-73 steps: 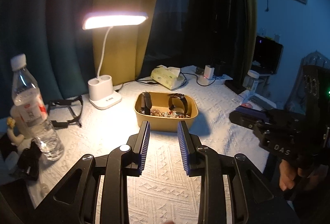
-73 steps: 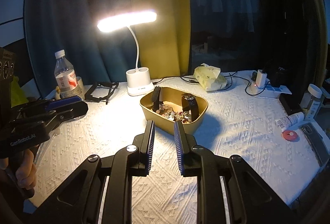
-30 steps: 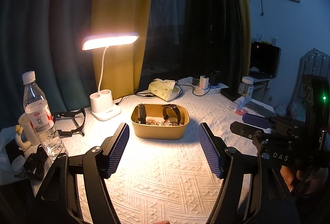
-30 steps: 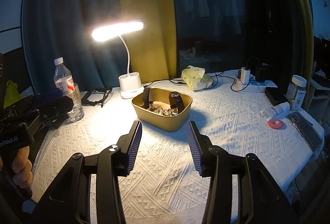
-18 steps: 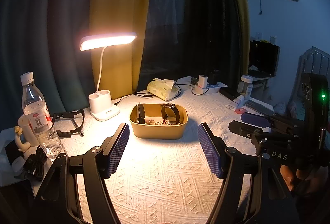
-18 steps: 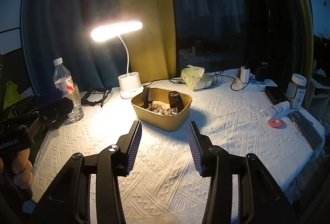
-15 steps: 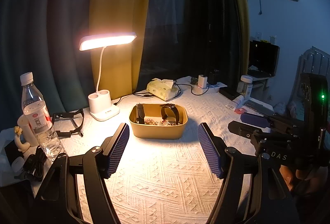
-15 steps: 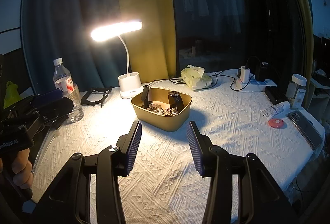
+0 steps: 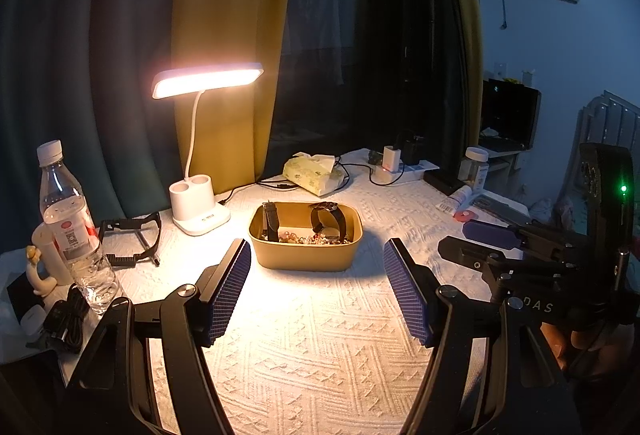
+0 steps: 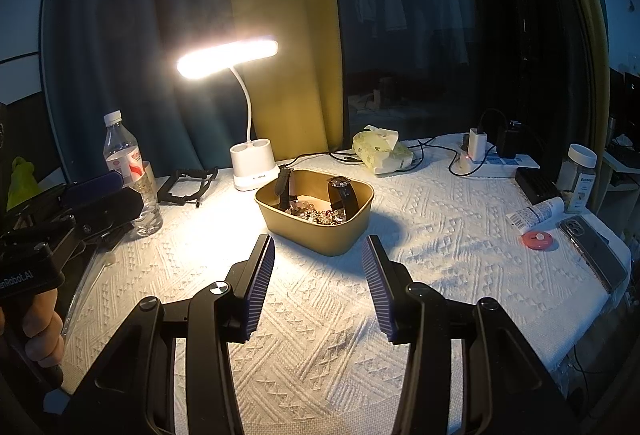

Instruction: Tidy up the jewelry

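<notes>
A tan tray (image 9: 304,259) (image 10: 320,239) sits mid-table under the lamp. In it two dark strap watches stand on edge, one at the left (image 9: 273,221) (image 10: 285,187) and one at the right (image 9: 329,221) (image 10: 343,195), over a pile of beads (image 9: 308,238) (image 10: 316,215). My left gripper (image 9: 316,291) is open and empty, hovering short of the tray. My right gripper (image 10: 318,285) is open and empty, also short of the tray. The right gripper also shows at the right of the left wrist view (image 9: 516,255), the left gripper at the left of the right wrist view (image 10: 68,211).
A white desk lamp (image 9: 198,213) (image 10: 254,171) stands behind the tray. A water bottle (image 9: 70,235) (image 10: 132,175) and a black frame (image 9: 128,239) are at the left. A tissue pack (image 9: 314,173), power strip (image 10: 496,163), jar (image 10: 580,171), tube, red disc (image 10: 538,238) and phone (image 10: 596,251) lie at the right.
Both grippers have opened from nearly shut and pulled back from the tray. In the last half second nothing has visibly moved.
</notes>
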The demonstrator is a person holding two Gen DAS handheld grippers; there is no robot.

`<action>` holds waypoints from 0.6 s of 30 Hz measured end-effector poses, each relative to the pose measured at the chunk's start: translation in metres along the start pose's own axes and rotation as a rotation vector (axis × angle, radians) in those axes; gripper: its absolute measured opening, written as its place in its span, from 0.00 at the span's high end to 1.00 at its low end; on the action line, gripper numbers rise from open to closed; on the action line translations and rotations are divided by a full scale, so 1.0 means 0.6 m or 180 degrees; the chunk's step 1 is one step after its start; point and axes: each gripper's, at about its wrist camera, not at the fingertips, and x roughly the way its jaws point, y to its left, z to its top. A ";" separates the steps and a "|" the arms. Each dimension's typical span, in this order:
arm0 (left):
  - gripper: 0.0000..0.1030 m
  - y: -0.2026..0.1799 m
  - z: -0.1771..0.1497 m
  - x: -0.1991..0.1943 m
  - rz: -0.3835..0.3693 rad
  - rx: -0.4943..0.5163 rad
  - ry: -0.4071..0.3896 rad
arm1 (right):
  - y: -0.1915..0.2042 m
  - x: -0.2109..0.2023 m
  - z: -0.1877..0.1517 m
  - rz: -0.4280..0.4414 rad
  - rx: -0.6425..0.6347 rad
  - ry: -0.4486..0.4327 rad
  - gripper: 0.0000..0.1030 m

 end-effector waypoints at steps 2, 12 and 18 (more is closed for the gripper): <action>0.30 -0.001 0.000 0.000 -0.0004 0.0000 0.0000 | 0.000 0.000 0.000 -0.0005 -0.0001 0.0001 0.56; 0.30 -0.005 0.001 -0.001 -0.0018 -0.0002 -0.0001 | -0.001 0.002 -0.001 0.0001 -0.0001 0.0007 0.55; 0.30 -0.005 0.000 -0.001 -0.0017 0.0002 -0.0001 | -0.001 0.003 -0.001 -0.0002 0.0002 0.0010 0.55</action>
